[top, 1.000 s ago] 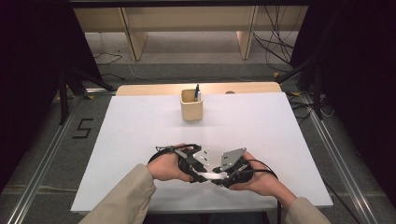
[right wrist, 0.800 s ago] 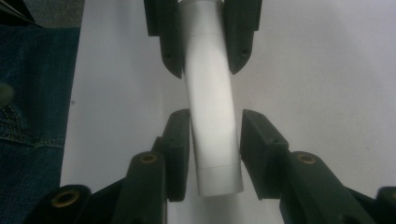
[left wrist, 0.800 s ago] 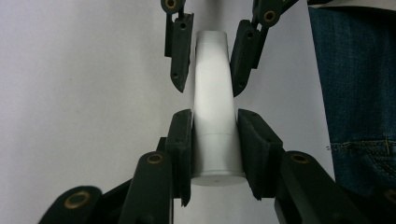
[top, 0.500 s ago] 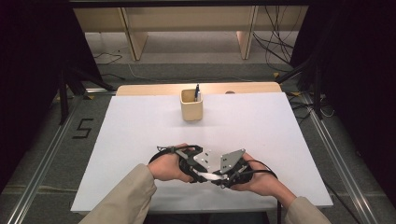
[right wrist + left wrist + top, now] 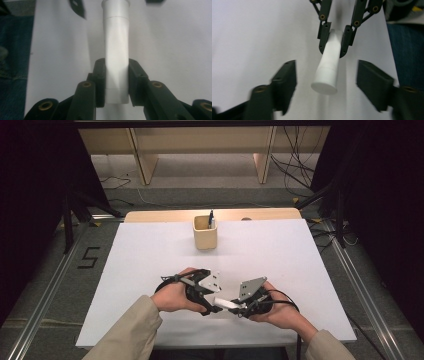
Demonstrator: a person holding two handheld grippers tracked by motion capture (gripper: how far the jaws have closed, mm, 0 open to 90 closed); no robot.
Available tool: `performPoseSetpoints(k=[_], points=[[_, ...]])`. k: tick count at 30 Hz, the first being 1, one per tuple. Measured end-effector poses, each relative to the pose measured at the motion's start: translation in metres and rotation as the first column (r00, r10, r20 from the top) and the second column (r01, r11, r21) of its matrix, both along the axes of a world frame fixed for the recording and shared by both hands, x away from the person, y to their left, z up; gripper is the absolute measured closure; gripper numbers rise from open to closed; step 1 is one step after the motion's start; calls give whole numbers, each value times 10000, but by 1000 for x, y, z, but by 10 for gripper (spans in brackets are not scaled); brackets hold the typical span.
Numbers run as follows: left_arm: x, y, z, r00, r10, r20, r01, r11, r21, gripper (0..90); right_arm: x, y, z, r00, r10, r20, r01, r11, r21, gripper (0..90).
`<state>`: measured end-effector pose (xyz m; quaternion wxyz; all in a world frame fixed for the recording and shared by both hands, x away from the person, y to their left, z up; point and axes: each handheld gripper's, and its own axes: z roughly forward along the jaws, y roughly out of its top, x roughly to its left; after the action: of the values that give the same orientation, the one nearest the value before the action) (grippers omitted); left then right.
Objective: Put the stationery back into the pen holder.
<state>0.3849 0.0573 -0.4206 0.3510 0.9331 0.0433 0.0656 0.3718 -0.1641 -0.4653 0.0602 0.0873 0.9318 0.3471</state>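
Low over the near part of the white table (image 5: 300,270), the two grippers face each other with a white tube (image 5: 226,303) stretched between them. The right gripper (image 5: 116,82) has its jaws clamped on one end of that tube, pads pressed flat on both sides, and in the right gripper view the tube runs straight away from the camera, its capped end farthest off. The left gripper (image 5: 325,75) has just been opening its jaws: they stand wide, one on each side of the capped end, with clear gaps and no pad touching it. In the left gripper view the tube (image 5: 328,65) comes slanting toward the camera, flat round cap nearest, the far end pinched in the other gripper's jaws. From the high view the long axis lies nearly level, crosswise in front of the person, tipped a little so the right end sits slightly nearer the table edge. Left hand (image 5: 172,295) and right hand (image 5: 272,307) sit close together. Farther up the table, well apart, a wooden cup (image 5: 205,232) stands upright with a pen (image 5: 211,218) in it.
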Motion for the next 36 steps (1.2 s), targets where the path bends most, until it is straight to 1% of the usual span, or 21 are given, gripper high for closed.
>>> performPoseSetpoints(k=[2, 3, 4, 7, 9, 11, 13, 15, 17, 18, 20, 23, 24, 26, 27, 28, 29, 30, 32, 34, 36], points=[[1, 10, 2, 9975, 696, 154, -686, 9960, -570, 193, 3, -3, 1, 9991, -419, 107, 416, 9988, 257, 711], [2, 17, 2, 9928, 1189, 170, -1168, 9884, -969, 174, 4, -5, 2, 9978, -645, 122, 639, 9972, 387, 711], [3, 21, 2, 9884, 1507, 179, -1476, 9822, -1159, 167, 6, -7, 3, 9954, -952, 135, 943, 9938, 587, 711], [1, 37, -3, 9663, 2503, 598, -2362, 9550, -1794, 167, 8, -11, 5, 9886, -1499, 109, 1483, 9848, 909, 711], [-3, 49, -9, 9557, 2906, 478, -2730, 9351, -2258, 163, 9, -12, 6, 9833, -1815, 84, 1795, 9774, 1114, 711], [-5, 58, -13, 9467, 3195, 411, -3008, 9224, -2422, 161, 10, -14, 6, 9775, -2108, 13, 2087, 9685, 1359, 712], [-8, 67, -18, 9352, 3535, 225, -3361, 9055, -2591, 161, 12, -16, 6, 9697, -2443, -56, 2421, 9572, 1586, 712], [-10, 76, -23, 9240, 3824, 55, -3680, 8928, -2599, 161, 13, -19, 7, 9611, -2761, -77, 2731, 9459, 1754, 712], [-11, 84, -29, 9067, 4217, -87, -4094, 8748, -2590, 161, 14, -21, 8, 9528, -3031, -167, 3004, 9337, 1951, 712], [-10, 87, -31, 9029, 4297, -100, -4181, 8727, -2521, 161, 14, -22, 8, 9492, -3142, -178, 3111, 9282, 2042, 712], [-10, 92, -35, 8864, 4621, -273, -4538, 8558, -2485, 160, 15, -23, 9, 9436, -3308, -152, 3259, 9196, 2196, 711], [-9, 99, -40, 8659, 4985, -400, -4927, 8365, -2398, 161, 16, -25, 9, 9336, -3579, -159, 3512, 9056, 2379, 711], [-8, 100, -42, 8600, 5089, -381, -5027, 8319, -2350, 161, 17, -26, 10, 9311, -3642, -191, 3577, 9017, 2427, 711], [-8, 103, -45, 8425, 5367, -467, -5315, 8139, -2347, 161, 17, -27, 10, 9245, -3809, -163, 3724, 8930, 2525, 711], [-7, 104, -47, 8308, 5541, -520, -5493, 8013, -2371, 162, 18, -28, 10, 9195, -3927, -191, 3842, 8871, 2557, 711], [-7, 105, -49, 8216, 5677, -521, -5623, 7920, -2379, 163, 18, -29, 11, 9168, -3989, -183, 3894, 8828, 2627, 711], [-7, 105, -51, 8098, 5832, -647, -5797, 7780, -2423, 164, 19, -30, 11, 9132, -4071, -182, 3966, 8777, 2689, 712], [-7, 106, -53, 8036, 5908, -717, -5890, 7723, -2380, 164, 20, -30, 11, 9128, -4080, -169, 3970, 8770, 2708, 711], [-6, 107, -55, 7972, 5985, -787, -5986, 7669, -2314, 164, 21, -31, 11, 9078, -4189, -213, 4078, 8695, 2788, 711], [-5, 108, -56, 7930, 6035, -833, -6046, 7627, -2297, 164, 21, -31, 11, 9033, -4285, -212, 4165, 8641, 2828, 711], [-5, 109, -57, 7916, 6058, -798, -6062, 7620, -2278, 164, 21, -31, 12, 9018, -4317, -213, 4193, 8618, 2855, 711]])
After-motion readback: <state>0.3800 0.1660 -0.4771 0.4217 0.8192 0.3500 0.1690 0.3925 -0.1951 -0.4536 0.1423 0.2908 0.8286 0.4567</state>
